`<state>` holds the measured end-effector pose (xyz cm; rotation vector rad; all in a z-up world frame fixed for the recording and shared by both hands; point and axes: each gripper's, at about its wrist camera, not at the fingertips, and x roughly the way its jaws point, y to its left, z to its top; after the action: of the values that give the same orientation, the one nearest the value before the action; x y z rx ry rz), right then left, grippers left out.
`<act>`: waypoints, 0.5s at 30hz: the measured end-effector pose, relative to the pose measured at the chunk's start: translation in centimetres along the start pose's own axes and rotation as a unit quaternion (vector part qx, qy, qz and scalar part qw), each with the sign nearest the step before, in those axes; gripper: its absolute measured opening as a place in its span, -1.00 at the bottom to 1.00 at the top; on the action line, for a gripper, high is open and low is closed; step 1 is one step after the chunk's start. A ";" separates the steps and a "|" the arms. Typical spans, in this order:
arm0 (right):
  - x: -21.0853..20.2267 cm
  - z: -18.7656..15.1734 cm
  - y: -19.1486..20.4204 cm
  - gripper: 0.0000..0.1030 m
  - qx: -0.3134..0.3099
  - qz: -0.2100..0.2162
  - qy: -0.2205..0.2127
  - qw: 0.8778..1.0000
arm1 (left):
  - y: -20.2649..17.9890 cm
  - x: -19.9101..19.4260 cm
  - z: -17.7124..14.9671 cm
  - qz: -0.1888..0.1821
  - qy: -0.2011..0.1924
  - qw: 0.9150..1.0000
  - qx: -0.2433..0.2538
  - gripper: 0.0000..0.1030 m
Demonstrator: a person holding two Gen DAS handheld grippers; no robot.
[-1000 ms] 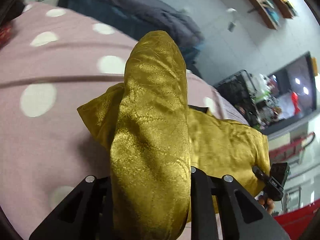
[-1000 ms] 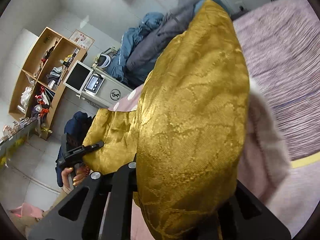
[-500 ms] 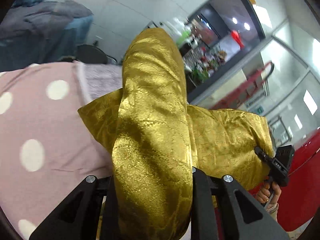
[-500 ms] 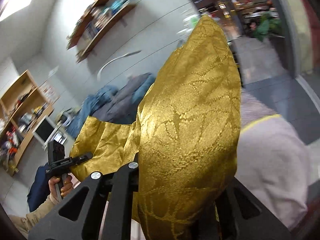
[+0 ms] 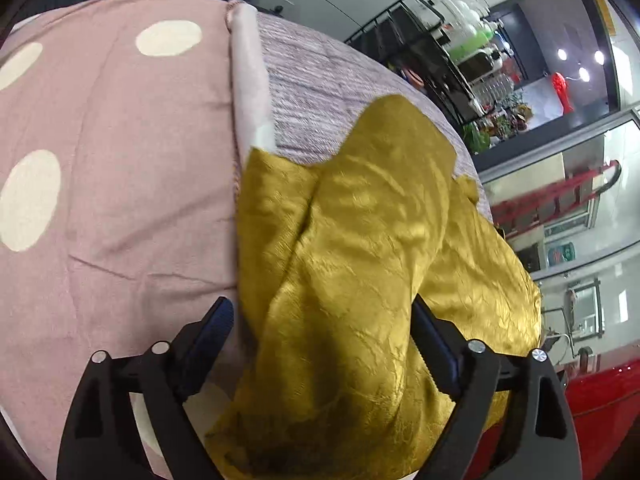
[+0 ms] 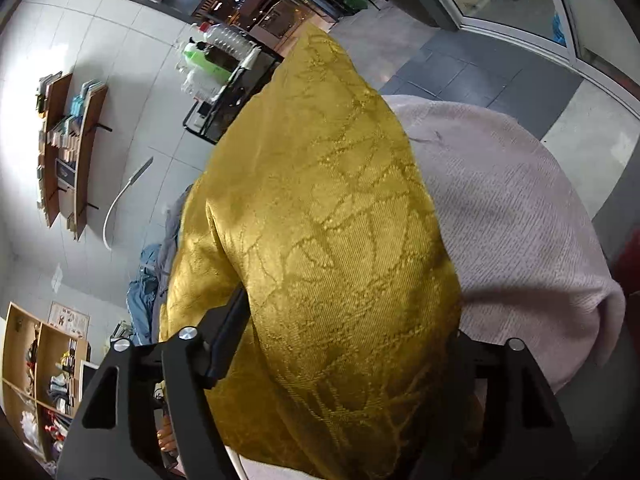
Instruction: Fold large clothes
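A shiny gold patterned garment (image 5: 360,264) lies partly on the bed, draped between the two fingers of my left gripper (image 5: 320,320), whose jaws stand wide apart with the cloth loose between them. In the right wrist view the same gold garment (image 6: 320,240) bulges up between the fingers of my right gripper (image 6: 344,332), which are also spread apart around the cloth. The fingertips of both grippers are partly hidden by the fabric.
The bed has a pink cover with cream dots (image 5: 100,140) and a mauve knit blanket (image 5: 320,80); the blanket's corner (image 6: 520,220) hangs over grey floor tiles (image 6: 460,60). A black wire rack (image 5: 420,40), wall shelves (image 6: 68,148) and something red (image 5: 600,420) stand nearby.
Both grippers have opened from a tight grip on the gold garment. The views swung across the room and down; the garment now rests on the blanket near the bed's edge.
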<state>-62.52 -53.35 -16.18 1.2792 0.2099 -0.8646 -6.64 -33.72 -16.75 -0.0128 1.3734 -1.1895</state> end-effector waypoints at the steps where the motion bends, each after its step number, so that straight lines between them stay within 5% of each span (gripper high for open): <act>1: 0.4 0.0 0.1 0.52 0.007 0.000 -0.001 1.000 | 0.5 -0.3 0.2 0.005 -0.005 1.000 0.004 0.69; 7: 1.0 -0.6 1.0 0.60 -0.008 -0.040 -0.017 0.999 | -0.6 -2.8 1.2 0.059 -0.050 0.997 0.025 0.80; 9: -0.2 -0.7 1.4 0.70 -0.027 -0.084 -0.048 0.995 | -1.0 -4.0 1.5 0.092 -0.069 0.993 0.026 0.86; 12: -4.0 -1.0 2.4 0.74 -0.062 -0.169 -0.140 0.974 | 0.1 -7.3 0.8 0.140 -0.110 0.984 0.022 0.87; 15: -6.7 -1.3 3.1 0.74 -0.081 -0.214 -0.183 0.956 | 2.4 -11.2 -0.9 0.203 -0.150 0.968 0.011 0.87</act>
<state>-64.63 -49.14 -10.35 0.9092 0.2609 -1.4104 -3.07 -24.93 -10.36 0.0971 1.0325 -0.8196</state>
